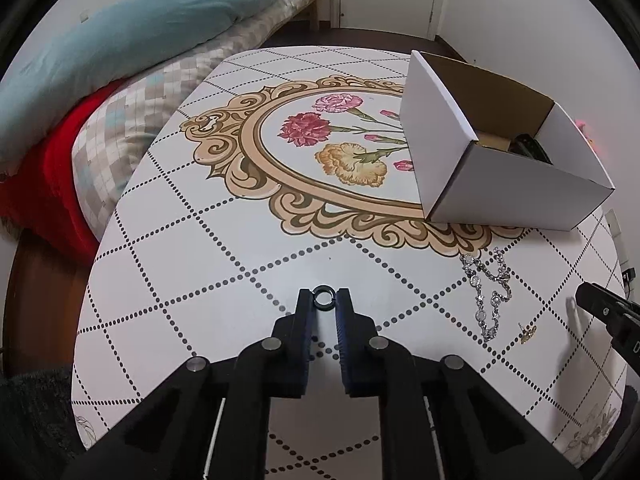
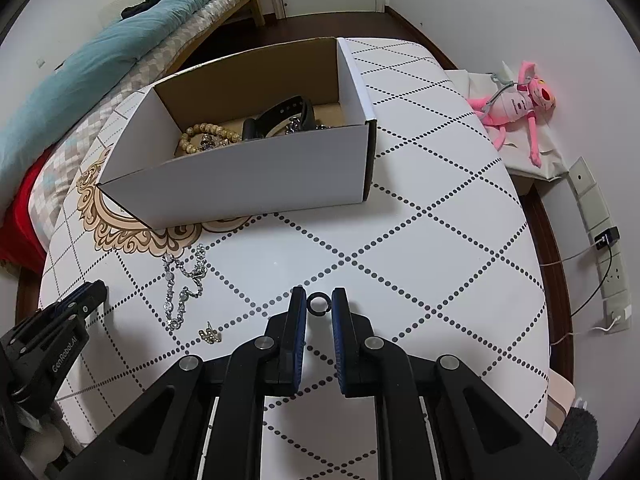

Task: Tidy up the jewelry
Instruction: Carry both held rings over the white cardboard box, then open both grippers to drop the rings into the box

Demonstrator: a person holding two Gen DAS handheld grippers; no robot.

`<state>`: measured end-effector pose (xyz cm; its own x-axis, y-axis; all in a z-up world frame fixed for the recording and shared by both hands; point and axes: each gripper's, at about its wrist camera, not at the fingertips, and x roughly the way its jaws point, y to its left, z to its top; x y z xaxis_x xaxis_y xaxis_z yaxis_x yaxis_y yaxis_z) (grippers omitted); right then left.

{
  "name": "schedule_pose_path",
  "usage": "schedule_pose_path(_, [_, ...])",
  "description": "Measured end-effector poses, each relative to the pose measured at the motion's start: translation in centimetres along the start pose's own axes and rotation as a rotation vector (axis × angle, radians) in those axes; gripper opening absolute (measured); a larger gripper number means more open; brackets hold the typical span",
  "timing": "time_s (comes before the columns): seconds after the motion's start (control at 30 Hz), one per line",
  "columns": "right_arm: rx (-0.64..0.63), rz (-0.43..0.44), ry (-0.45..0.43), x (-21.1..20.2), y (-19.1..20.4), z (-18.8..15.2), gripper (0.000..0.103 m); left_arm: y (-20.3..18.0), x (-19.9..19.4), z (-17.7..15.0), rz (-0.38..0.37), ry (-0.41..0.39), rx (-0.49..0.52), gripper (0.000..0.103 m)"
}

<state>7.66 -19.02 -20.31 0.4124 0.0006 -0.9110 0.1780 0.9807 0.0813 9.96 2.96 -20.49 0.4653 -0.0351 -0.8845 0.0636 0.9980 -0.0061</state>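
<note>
Both grippers, left gripper (image 1: 324, 297) and right gripper (image 2: 319, 305), each pinch small ring, jaws nearly closed; I carry level to box (image 2: 240, 184); chain (image 2: 182, 284) remains on table (image 2: 420, 240).

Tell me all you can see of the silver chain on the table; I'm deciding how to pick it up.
The silver chain looks metal: thin links set with round clear stones. It lies flat in a loose folded loop on the patterned table, just before the white box, not touching it. A small gold piece lies near one end. Nothing grips it.
</note>
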Motion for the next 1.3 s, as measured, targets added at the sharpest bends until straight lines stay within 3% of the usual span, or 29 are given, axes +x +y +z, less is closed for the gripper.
schedule_pose_path(0.2, [-0.007,0.024,-0.030,-1.3,0.5,0.5,0.013,-0.1,-1.0,0.0,-0.025,-0.006,-0.007,0.009])
schedule_pose_path(0.33, [-0.007,0.055,-0.070,-3.1,0.9,1.7,0.013,-0.7,-3.3,1.1,-0.062,-0.051,-0.001,0.009])
schedule_pose_path(0.5, [0.009,0.107,-0.134,-5.7,1.0,5.0,0.013,-2.3,-6.4,4.8,-0.161,-0.102,0.008,0.009])
schedule_pose_path(0.63, [0.009,0.122,-0.157,-6.0,0.5,9.5,0.013,-4.1,-6.1,9.1,-0.264,-0.076,0.023,0.009])
schedule_pose_path(0.87, [-0.016,0.099,-0.059,-1.7,-1.1,15.8,0.013,-6.3,-3.0,14.2,-0.328,0.018,0.053,0.010])
schedule_pose_path(1.07, [-0.017,0.095,0.039,1.2,-2.0,18.2,0.015,-7.5,-0.5,16.8,-0.256,0.078,0.080,0.012])
schedule_pose_path(1.1, [-0.012,0.092,0.043,1.3,-2.1,18.4,0.020,-7.5,-0.4,17.1,-0.241,0.078,0.077,0.012])
schedule_pose_path(1.13, [-0.008,0.089,0.042,1.3,-2.3,18.5,0.028,-7.5,-0.3,17.3,-0.225,0.084,0.074,0.015])
schedule_pose_path(1.2, [-0.009,0.089,0.041,1.2,-2.5,18.6,0.036,-7.2,-0.2,17.7,-0.198,0.082,0.066,0.038])
schedule_pose_path(1.23, [-0.011,0.079,0.038,1.1,-2.5,18.6,0.038,-7.1,-0.3,17.8,-0.163,0.070,0.063,0.065])
schedule_pose_path(1.27, [-0.017,0.068,0.034,1.0,-2.5,18.5,0.041,-6.9,-0.4,17.9,-0.147,0.060,0.061,0.080])
schedule_pose_path(1.3, [-0.022,0.057,0.033,0.8,-2.5,18.5,0.051,-6.7,-0.7,17.9,-0.131,0.042,0.055,0.081])
